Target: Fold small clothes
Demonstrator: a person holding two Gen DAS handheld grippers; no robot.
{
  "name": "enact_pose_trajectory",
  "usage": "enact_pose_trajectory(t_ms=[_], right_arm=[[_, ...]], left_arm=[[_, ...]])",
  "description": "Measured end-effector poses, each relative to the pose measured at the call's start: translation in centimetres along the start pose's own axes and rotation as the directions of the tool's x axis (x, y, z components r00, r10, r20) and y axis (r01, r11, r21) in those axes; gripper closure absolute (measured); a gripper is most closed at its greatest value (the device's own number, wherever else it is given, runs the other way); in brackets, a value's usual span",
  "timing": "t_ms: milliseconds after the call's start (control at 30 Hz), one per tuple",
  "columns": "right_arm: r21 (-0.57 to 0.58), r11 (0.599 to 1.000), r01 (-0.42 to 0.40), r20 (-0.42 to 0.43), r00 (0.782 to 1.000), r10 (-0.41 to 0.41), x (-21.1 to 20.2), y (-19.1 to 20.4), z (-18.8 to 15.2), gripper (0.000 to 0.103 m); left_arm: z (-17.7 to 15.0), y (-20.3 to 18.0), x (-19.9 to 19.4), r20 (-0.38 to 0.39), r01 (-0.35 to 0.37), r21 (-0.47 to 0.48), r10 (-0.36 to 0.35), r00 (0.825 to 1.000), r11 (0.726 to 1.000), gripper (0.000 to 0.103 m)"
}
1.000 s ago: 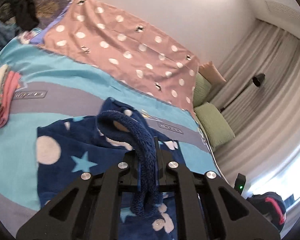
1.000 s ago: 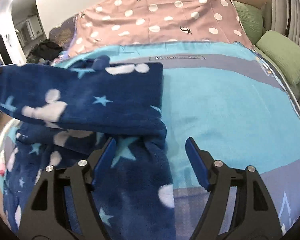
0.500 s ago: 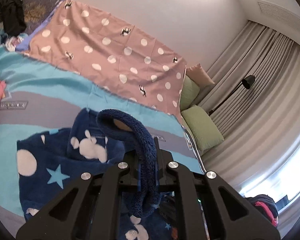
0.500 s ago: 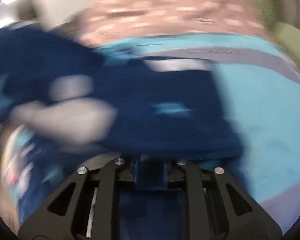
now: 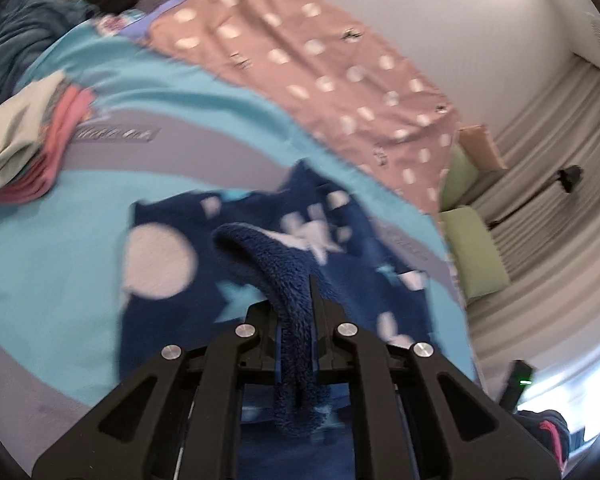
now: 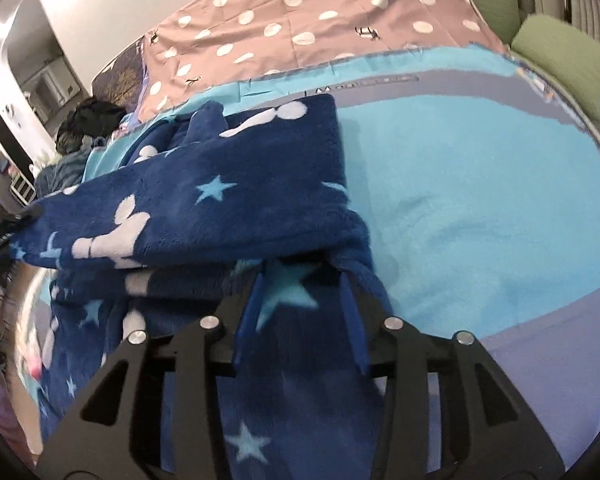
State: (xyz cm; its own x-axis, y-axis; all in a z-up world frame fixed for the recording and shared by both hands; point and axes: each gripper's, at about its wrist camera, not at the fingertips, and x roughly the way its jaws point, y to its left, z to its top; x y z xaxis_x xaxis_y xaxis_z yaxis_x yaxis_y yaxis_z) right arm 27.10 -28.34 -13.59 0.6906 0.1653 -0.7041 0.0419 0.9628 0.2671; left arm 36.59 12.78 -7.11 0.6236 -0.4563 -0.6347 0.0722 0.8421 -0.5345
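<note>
Navy fleece garment [image 5: 292,320] pinched in left fingers [image 5: 314,312]; right fingers [image 6: 350,304] just reopened w/ fleece between.

The left gripper [image 5: 296,320] points forward and downward, its fingers [image 5: 315,312] drawn almost together and pinching a fold of navy fleece garment [image 5: 276,276] that loops up ahead of them and hangs down behind. The right gripper [image 6: 304,300] also tilts downward. Its jaws have just been opening and now stand partly apart, the blue fingers [image 6: 248,316] on either side of the same fleece, which lies between them without being visibly squeezed.
</note>
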Motion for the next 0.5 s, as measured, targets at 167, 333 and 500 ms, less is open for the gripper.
enact_pose_trajectory(t_ms=[167, 333, 500], right_arm=[[-0.088, 0.989, 0.117, 0.040, 0.993, -0.114, -1.4, 1.4, 0.1, 0.048], [-0.157, 0.982, 0.108, 0.130, 0.988, -0.088, -2.7, 3.2, 1.6, 0.048], [-0.191, 0.982, 0.003, 0.174, 0.984, 0.030, -1.4, 5.0, 3.5, 0.038]], left_arm=[[-0.9, 4.2, 0.3, 0.046, -0.206, -0.062, 0.209, 0.977, 0.977, 0.078], [-1.4, 3.9, -0.9, 0.074, -0.161, -0.049, 0.164, 0.984, 0.986, 0.078], [-2.1, 0.5, 0.5, 0.075, -0.173, 0.095, 0.166, 0.983, 0.980, 0.060]])
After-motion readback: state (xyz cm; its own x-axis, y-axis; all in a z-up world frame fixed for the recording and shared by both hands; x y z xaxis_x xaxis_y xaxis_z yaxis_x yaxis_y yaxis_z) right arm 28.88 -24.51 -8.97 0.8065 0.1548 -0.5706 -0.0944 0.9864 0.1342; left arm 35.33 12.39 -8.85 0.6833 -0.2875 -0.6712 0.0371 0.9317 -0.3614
